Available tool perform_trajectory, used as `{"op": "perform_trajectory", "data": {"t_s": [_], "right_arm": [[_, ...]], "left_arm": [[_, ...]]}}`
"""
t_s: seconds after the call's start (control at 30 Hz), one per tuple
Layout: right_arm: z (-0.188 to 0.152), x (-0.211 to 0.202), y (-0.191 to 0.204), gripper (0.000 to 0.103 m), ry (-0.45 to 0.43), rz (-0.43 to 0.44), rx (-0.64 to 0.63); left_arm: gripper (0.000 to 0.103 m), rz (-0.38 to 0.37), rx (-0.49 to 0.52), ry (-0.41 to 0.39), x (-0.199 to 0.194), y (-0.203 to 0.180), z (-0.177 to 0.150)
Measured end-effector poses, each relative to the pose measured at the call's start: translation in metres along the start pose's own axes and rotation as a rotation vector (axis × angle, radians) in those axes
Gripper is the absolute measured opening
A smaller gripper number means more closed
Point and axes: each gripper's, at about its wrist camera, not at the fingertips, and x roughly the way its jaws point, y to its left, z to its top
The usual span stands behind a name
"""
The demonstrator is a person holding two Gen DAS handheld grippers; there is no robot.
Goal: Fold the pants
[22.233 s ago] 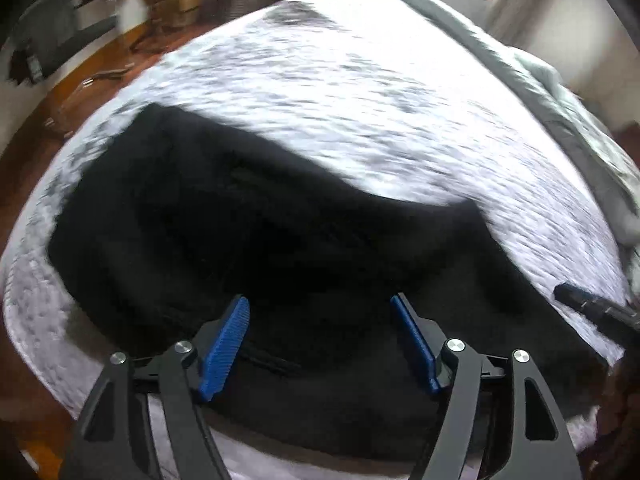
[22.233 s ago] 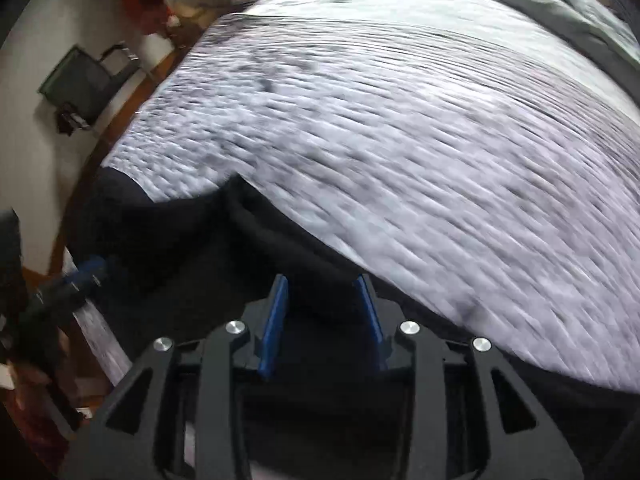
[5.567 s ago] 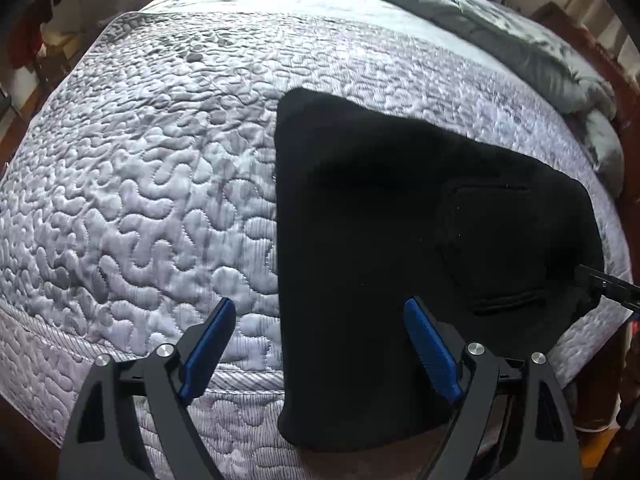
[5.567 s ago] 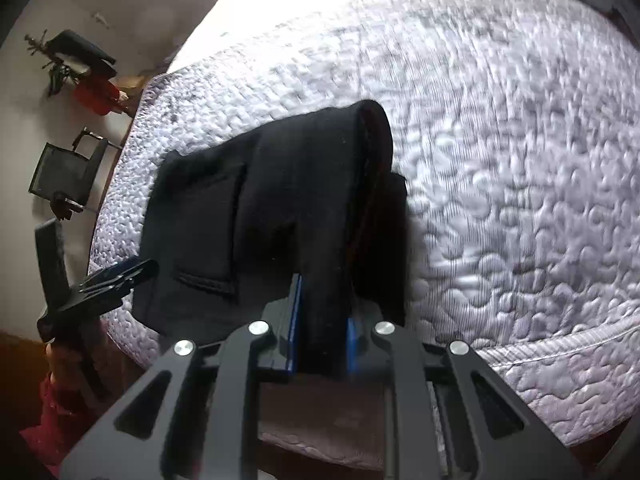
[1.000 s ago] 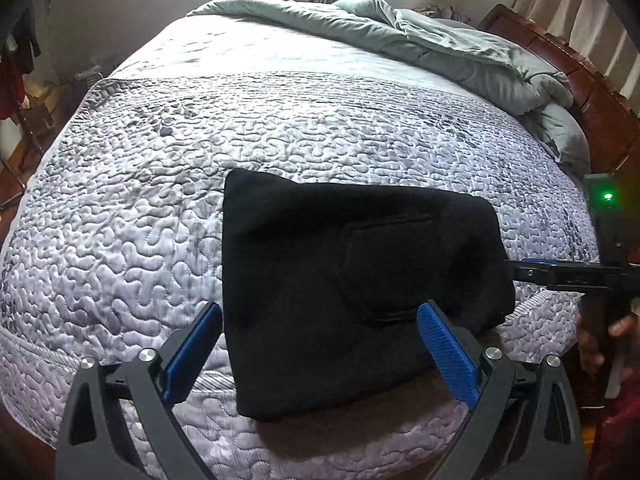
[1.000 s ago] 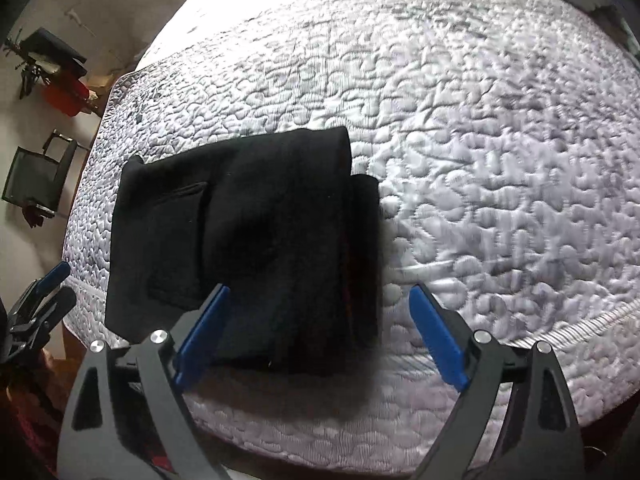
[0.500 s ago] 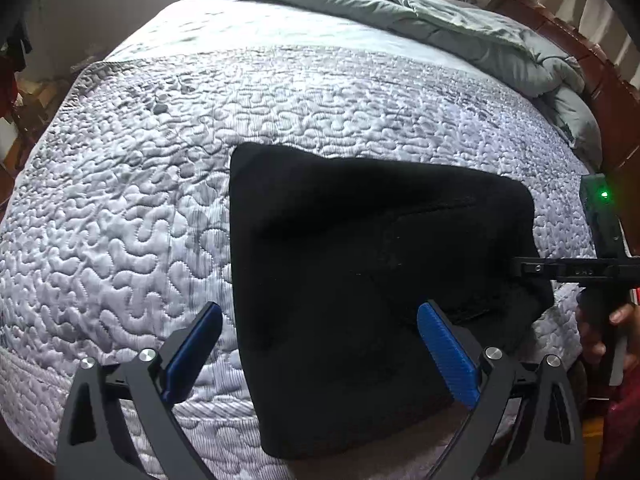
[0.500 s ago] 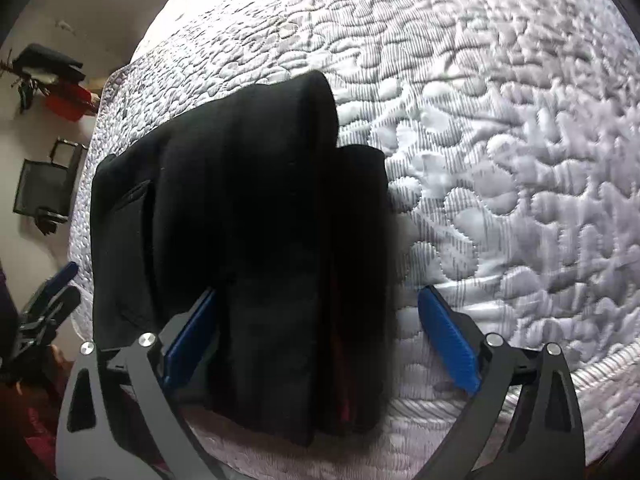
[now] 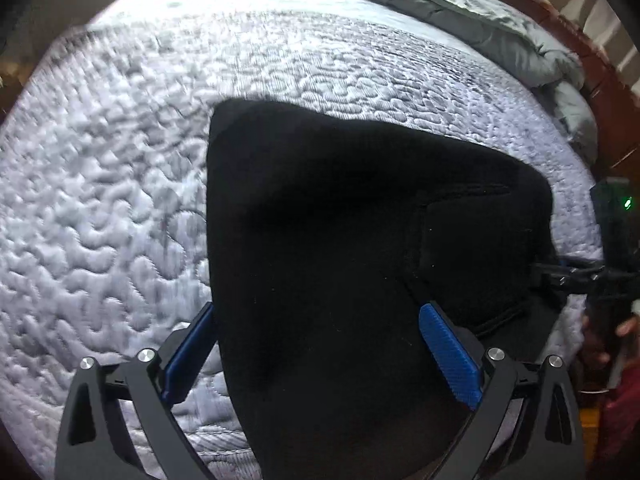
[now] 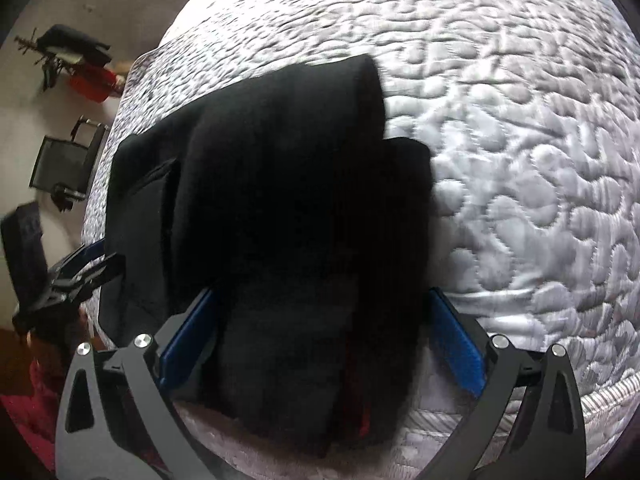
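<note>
A bed covered in a pale grey quilted bedspread [image 9: 120,184] fills the scene. A grey-green duvet [image 9: 492,20] lies bunched along its far right, against a dark wooden bed frame [image 9: 600,80]. To the far left, by a light wall, stand a black mesh chair [image 10: 64,164] and a rack with dark and red clothes [image 10: 80,64].

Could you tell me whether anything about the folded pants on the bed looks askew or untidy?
Yes, slightly. In the right wrist view the folded black pants are stepped: a lower layer sticks out on the right past the top fold, so the edges do not line up. A bit of red shows at the near edge. The quilt looks fine.
</note>
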Motion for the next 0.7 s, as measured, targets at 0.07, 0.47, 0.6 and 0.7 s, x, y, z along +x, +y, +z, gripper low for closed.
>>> {"op": "perform_trajectory", "data": {"t_s": [0.07,0.47,0.6,0.7], "right_arm": [[0.0,0.002,0.006,0.101,0.009,-0.002,-0.028],[-0.004,-0.001,0.002,0.098,0.01,0.057,-0.054],[-0.004,-0.002,-0.002,0.091,0.009,0.07,-0.048],[-0.003,-0.004,-0.012,0.082,0.006,0.103,-0.013]], "left_arm": [[0.099,-0.118,-0.045,0.04,0.005,0.017,0.002],[0.099,-0.544,-0.11,0.182,0.013,0.059,0.008],[0.099,-0.544,-0.079,0.244,0.027,0.044,0.007],[0.099,-0.563,-0.124,0.249,0.032,0.046,0.007]]}}
